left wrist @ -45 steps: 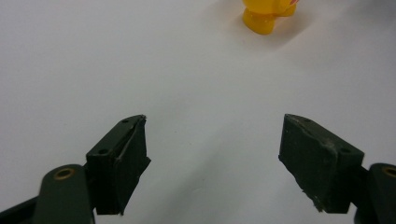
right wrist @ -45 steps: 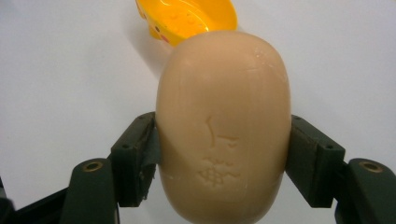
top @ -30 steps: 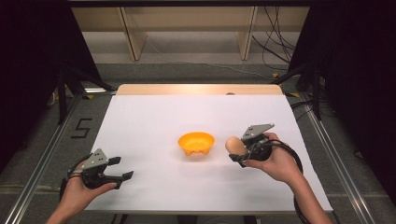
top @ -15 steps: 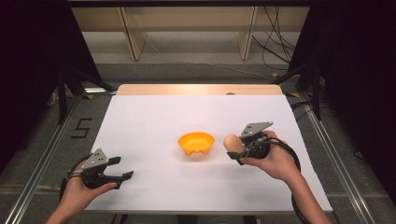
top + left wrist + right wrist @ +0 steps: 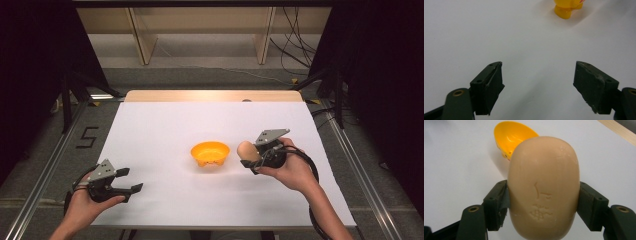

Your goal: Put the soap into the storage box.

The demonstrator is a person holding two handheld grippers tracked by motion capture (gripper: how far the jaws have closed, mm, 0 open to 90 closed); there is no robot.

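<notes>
Tan oval soap bar (image 5: 543,187), stamped mark on its face, clamped upright btwn right gripper (image 5: 256,157) jaws, just beside empty orange bowl (image 5: 210,153) mid-table.

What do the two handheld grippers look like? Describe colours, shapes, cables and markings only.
Both are black two-jaw tools. The left gripper and right gripper each carry a grey three-cornered plate on top and trail a black cable. In the gripper views the jaws are dark blocky pads with small screw holes, on arms with brass-coloured rivets; the pad edges look worn. Both forearms are bare, with no sleeves in view.
</notes>
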